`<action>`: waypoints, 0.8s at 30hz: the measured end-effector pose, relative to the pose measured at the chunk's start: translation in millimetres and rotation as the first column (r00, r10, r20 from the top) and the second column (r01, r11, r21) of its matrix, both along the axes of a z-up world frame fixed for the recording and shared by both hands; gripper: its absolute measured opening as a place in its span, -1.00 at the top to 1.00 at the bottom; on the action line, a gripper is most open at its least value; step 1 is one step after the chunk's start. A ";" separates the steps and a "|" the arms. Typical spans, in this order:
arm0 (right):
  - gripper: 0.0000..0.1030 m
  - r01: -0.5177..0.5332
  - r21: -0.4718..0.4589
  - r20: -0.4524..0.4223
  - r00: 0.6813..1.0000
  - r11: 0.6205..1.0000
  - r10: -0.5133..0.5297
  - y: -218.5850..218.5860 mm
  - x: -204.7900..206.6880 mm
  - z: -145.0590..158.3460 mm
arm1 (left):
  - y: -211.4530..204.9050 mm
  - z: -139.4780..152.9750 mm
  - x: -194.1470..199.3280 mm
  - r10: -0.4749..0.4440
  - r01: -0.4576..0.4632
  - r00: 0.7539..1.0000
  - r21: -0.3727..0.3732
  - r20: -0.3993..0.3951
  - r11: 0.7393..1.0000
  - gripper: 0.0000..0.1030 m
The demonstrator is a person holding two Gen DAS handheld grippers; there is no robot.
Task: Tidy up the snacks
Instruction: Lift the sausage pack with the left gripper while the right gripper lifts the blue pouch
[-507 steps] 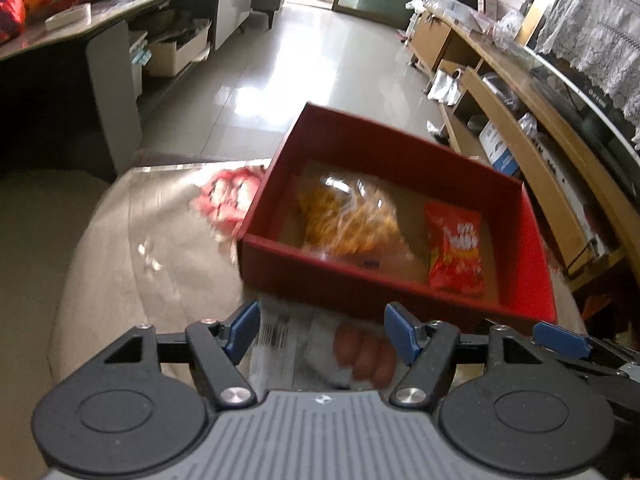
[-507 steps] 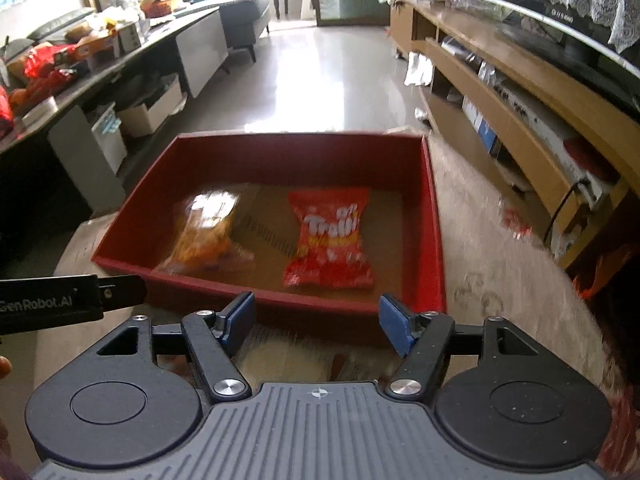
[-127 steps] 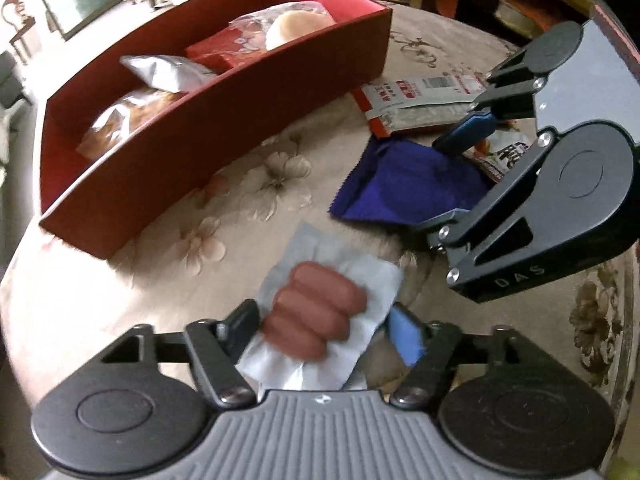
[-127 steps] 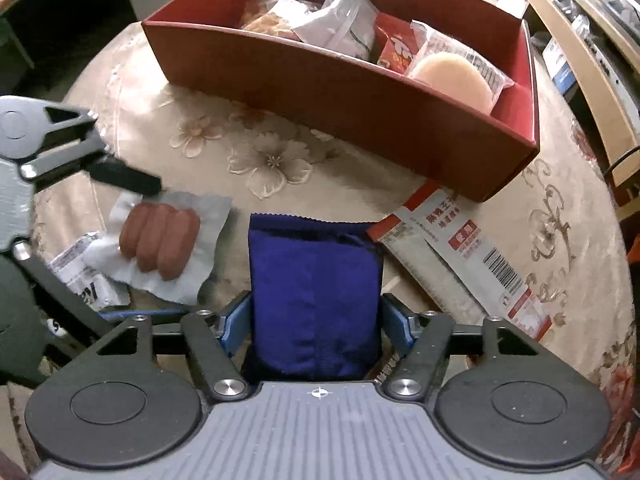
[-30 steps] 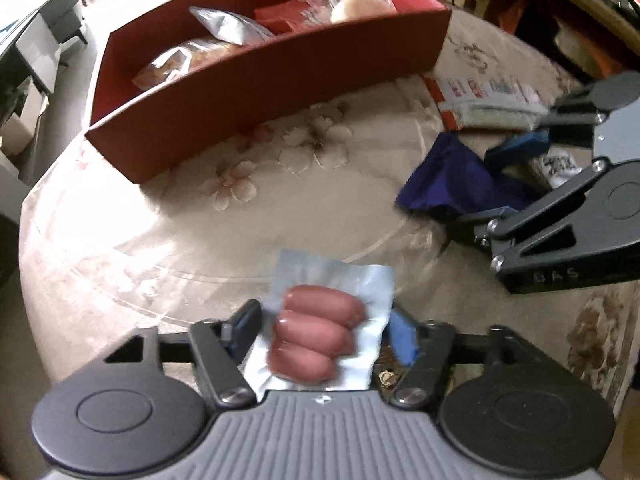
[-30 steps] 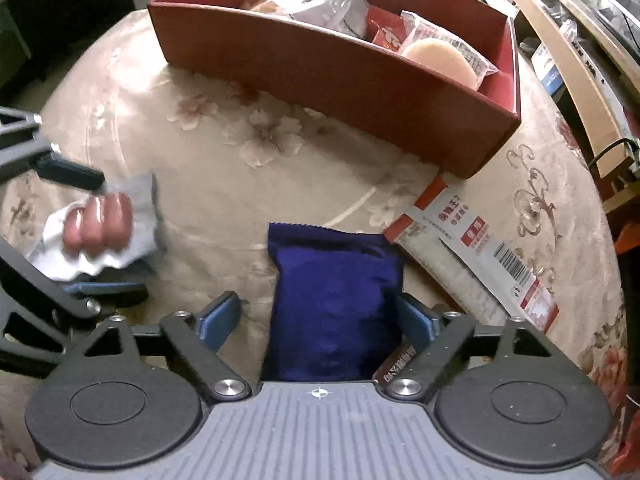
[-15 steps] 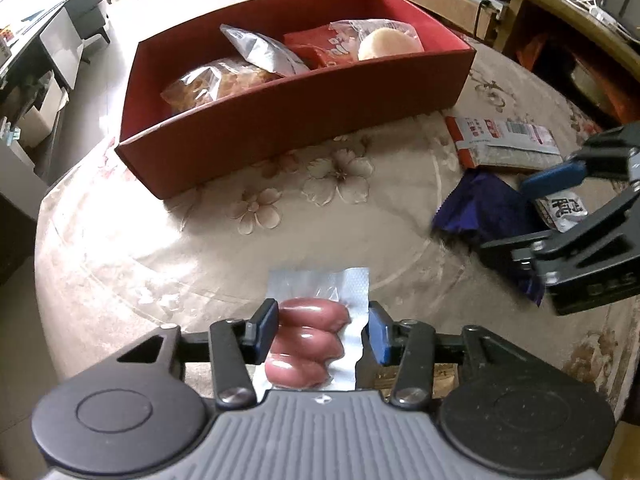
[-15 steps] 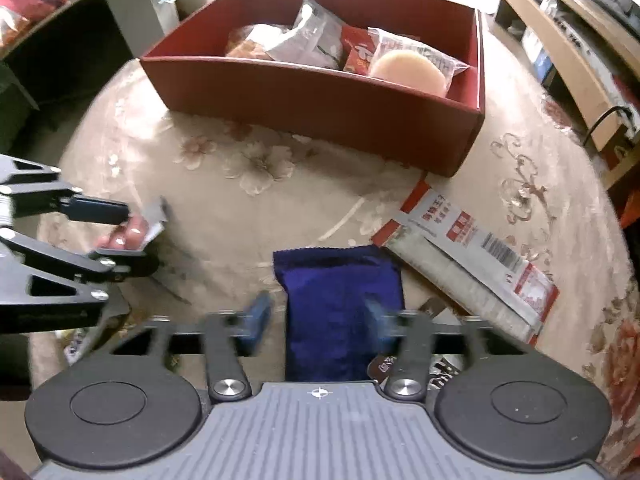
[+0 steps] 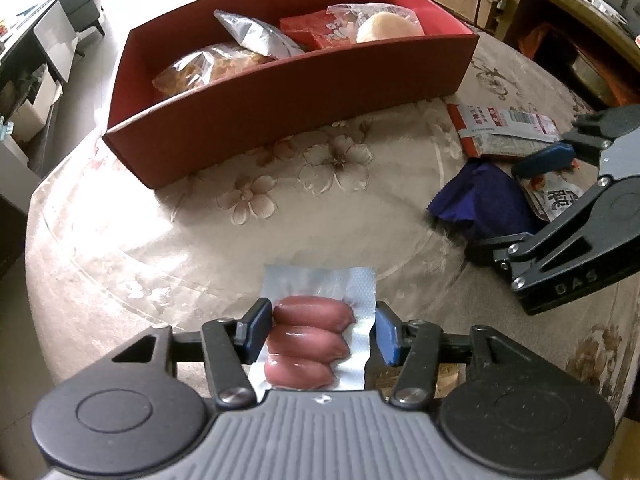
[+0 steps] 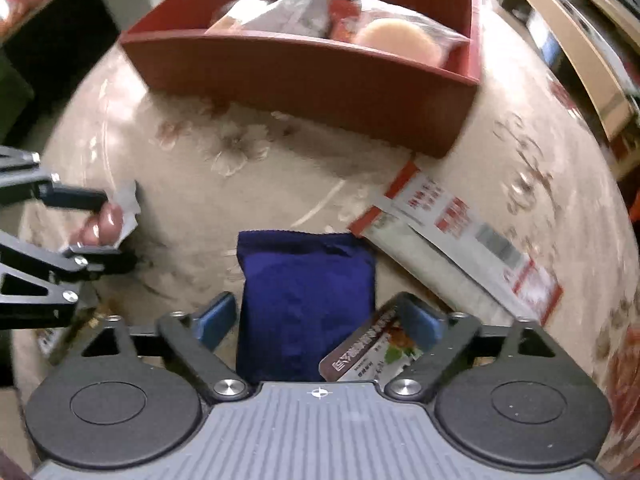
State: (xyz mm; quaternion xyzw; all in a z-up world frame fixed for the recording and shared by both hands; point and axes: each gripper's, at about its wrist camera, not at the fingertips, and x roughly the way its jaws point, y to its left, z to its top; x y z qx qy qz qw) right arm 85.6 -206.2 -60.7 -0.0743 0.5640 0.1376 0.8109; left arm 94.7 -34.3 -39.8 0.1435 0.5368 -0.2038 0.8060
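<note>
Now left gripper pinches the sausage pack, three sausages lying crosswise to the fingers, held just above the table. Right gripper spread around the blue pouch, long axis along the fingers, not touching. Red box beyond holds four snacks; striped packet beside the pouch.

Each handheld tool has a grey ribbed housing with a small crosshair mark at its front edge, flanked by two round black discs with a raised ring. Black angular link arms with triangular cut-outs and silver screw heads lead forward to blue finger pads. The left claw and the right claw look alike. Seen from the side, the right one's black arm carries the letters "DAS".
</note>
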 end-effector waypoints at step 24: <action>-0.71 0.030 -0.018 -0.035 0.999 0.999 -0.030 1.5 1.9 6.5 | -2.1 -1.9 1.3 0.014 -0.014 1.000 0.008 0.001 1.000 -0.10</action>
